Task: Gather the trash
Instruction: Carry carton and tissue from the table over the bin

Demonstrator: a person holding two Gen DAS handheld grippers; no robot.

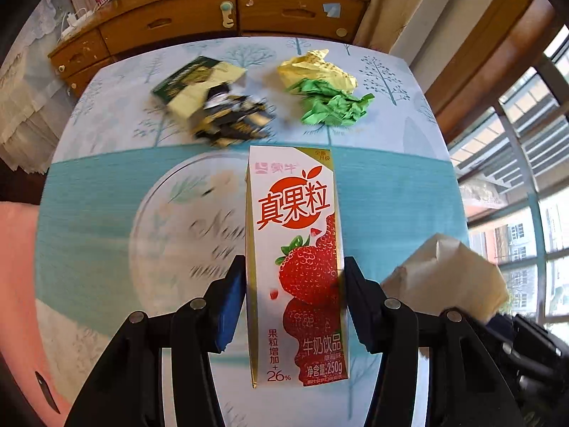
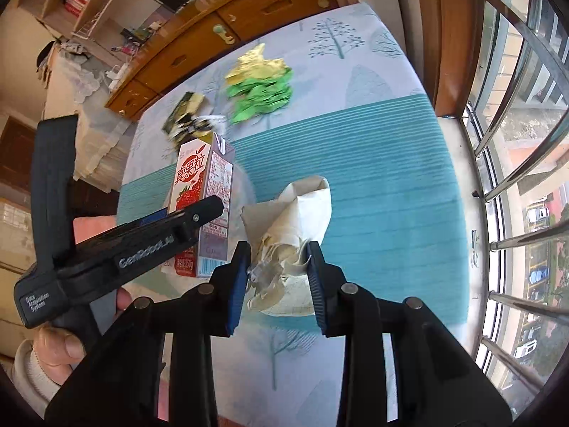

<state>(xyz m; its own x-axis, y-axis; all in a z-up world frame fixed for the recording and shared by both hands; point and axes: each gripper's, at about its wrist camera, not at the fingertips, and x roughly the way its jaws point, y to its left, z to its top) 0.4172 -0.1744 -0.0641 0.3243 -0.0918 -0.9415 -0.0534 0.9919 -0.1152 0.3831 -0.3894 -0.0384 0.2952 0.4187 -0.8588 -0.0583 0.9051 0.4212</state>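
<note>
Both hand-held grippers (image 1: 295,306) (image 2: 277,281) clamped, angled downward

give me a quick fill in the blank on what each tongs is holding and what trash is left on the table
1. The left tongs grip a ____ milk drink carton.
2. The right tongs pinch a crumpled ____ paper wrapper.
3. On the tablecloth, a green crumpled paper touches a ____ one.
4. The torn dark packaging lies to the ____ of the green paper in the left wrist view.

Missing words: strawberry; white; yellow; left
</note>
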